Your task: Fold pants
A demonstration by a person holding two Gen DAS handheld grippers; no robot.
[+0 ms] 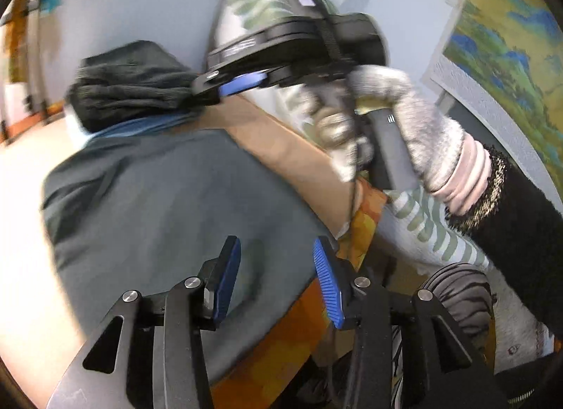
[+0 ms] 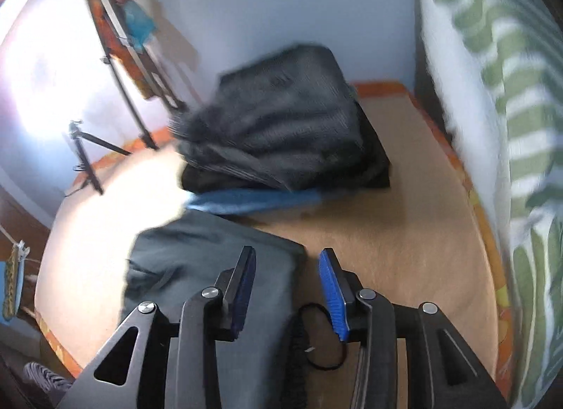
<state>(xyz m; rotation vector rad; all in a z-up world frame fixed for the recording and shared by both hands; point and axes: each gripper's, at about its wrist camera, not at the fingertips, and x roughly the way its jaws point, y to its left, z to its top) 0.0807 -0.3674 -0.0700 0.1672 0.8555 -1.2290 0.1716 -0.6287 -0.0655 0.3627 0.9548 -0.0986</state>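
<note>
- Pants point(image 1: 147, 205): dark grey-green, lying folded and flat on the tan table top point(image 2: 404, 233), near its front edge. In the right wrist view the folded corner point(image 2: 211, 261) sits under and just ahead of the fingers.
- Left gripper point(image 1: 278, 275): blue pads apart, nothing between them. It hangs over the right edge of the pants; whether it touches the cloth I can't tell.
- Right gripper point(image 2: 286, 285): jaws also spread, gap empty. The left finger point(image 2: 242, 285) is over the pants and the right one is over bare table. A thin black cord loop point(image 2: 323, 338) lies below the gap.
- In the left wrist view the right gripper point(image 1: 225, 88) shows from the side, held by a gloved hand point(image 1: 394, 120) in a grey fuzzy glove with a pink cuff and dark sleeve. Its tips look to be at the stack; the frame is blurred, so contact is unclear.
- Stack of dark folded clothes point(image 2: 281, 134) sits at the back of the table near the wall, with a blue garment point(image 2: 246, 199) at the bottom, just beyond the pants.
- Green-and-white striped cloth point(image 2: 492, 127) runs along the table's right side.
- Black tripod point(image 2: 88, 159) and a rack stand on the floor at left.
- Orange patterned trim runs round the table edge.
</note>
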